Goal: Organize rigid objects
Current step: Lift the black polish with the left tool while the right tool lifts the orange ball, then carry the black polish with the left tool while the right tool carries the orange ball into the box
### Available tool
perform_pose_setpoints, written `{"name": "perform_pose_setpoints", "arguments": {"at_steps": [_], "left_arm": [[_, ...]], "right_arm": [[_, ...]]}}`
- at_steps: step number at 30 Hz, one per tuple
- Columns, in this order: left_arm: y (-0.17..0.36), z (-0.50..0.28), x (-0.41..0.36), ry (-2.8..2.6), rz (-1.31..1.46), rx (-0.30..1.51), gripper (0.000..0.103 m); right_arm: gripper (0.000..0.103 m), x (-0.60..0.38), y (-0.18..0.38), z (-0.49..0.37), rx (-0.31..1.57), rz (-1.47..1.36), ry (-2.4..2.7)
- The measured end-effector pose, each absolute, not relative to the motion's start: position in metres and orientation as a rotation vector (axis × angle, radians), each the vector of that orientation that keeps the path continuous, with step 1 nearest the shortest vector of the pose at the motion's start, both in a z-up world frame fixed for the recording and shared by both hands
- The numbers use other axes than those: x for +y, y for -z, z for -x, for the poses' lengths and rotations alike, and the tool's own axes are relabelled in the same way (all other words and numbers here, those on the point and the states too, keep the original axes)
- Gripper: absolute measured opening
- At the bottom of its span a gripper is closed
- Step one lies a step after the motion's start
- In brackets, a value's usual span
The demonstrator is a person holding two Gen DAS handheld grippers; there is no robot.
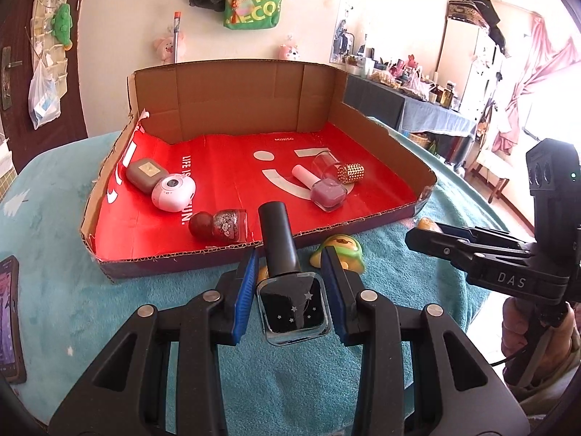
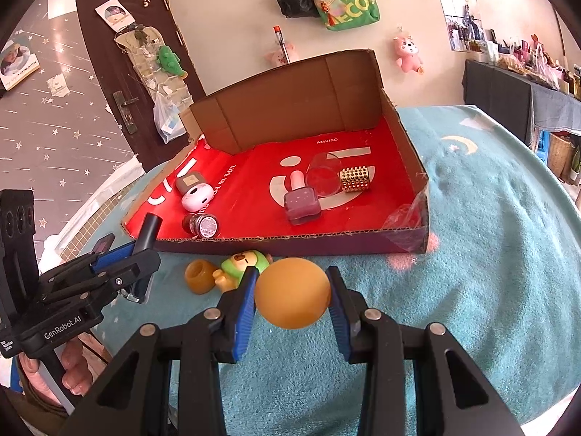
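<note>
- Left gripper (image 1: 290,283): jaws closed partway on the black nail polish bottle (image 1: 292,307); blue pads (image 1: 245,290) press its square glass base on both sides. The bottle's black cap points forward over the near wall of the cardboard box (image 1: 232,250).
- Right gripper (image 2: 292,290): jaws about half open, clamped on the orange ball (image 2: 292,292); both pads touch it. The ball is held above the teal cloth (image 2: 472,254), just short of the box front.
- Box: low front wall, tall back wall, red liner. Left side wall is torn low; right side wall slopes down toward the front corner.
- Open room inside: bare red floor in the centre and at the back. Left cluster: grey case (image 1: 145,174) touching white-pink round device (image 1: 172,192). Front: red glitter bottle (image 1: 221,225) lying just behind the front wall. Right: mauve polish bottle (image 1: 325,190) lying beside the clear bottle with gold studded cap (image 1: 348,172).
- Outside the box, near the front wall: green-capped figure (image 2: 243,263) and amber ring-shaped piece (image 2: 199,276), side by side on the cloth.
- Right view only: amber piece in full; crumpled clear film (image 2: 403,218) in the box's right front corner; the left gripper's hand (image 2: 69,374).
- Left view only: phone (image 1: 11,319) at the cloth's left edge; right gripper from the side.
</note>
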State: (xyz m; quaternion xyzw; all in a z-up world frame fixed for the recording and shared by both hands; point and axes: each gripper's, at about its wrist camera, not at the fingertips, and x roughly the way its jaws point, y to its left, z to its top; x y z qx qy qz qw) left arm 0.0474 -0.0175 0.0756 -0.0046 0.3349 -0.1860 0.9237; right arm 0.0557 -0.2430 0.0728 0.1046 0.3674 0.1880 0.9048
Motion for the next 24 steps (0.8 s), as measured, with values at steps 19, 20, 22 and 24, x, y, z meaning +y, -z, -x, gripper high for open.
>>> {"name": "perform_pose_setpoints", "arguments": {"at_steps": [19,20,22,24], "left_arm": [[-0.090,-0.082,-0.004,0.405,0.024,0.684,0.033],[-0.090,-0.084,-0.003,0.406,0.025,0.685,0.033],[-0.091,-0.089,-0.001,0.413,0.025,0.690,0.033],[-0.092,-0.095,0.000,0.413,0.018,0.699,0.033]], "right_arm": [[0.040,-0.235,-0.090,-0.074,0.735,-0.173,-0.407],[0.040,-0.234,-0.091,-0.076,0.736,-0.171,-0.411],[0.040,-0.232,-0.093,-0.078,0.738,-0.170,-0.420],[0.040,-0.230,-0.096,-0.083,0.741,-0.170,-0.431]]}}
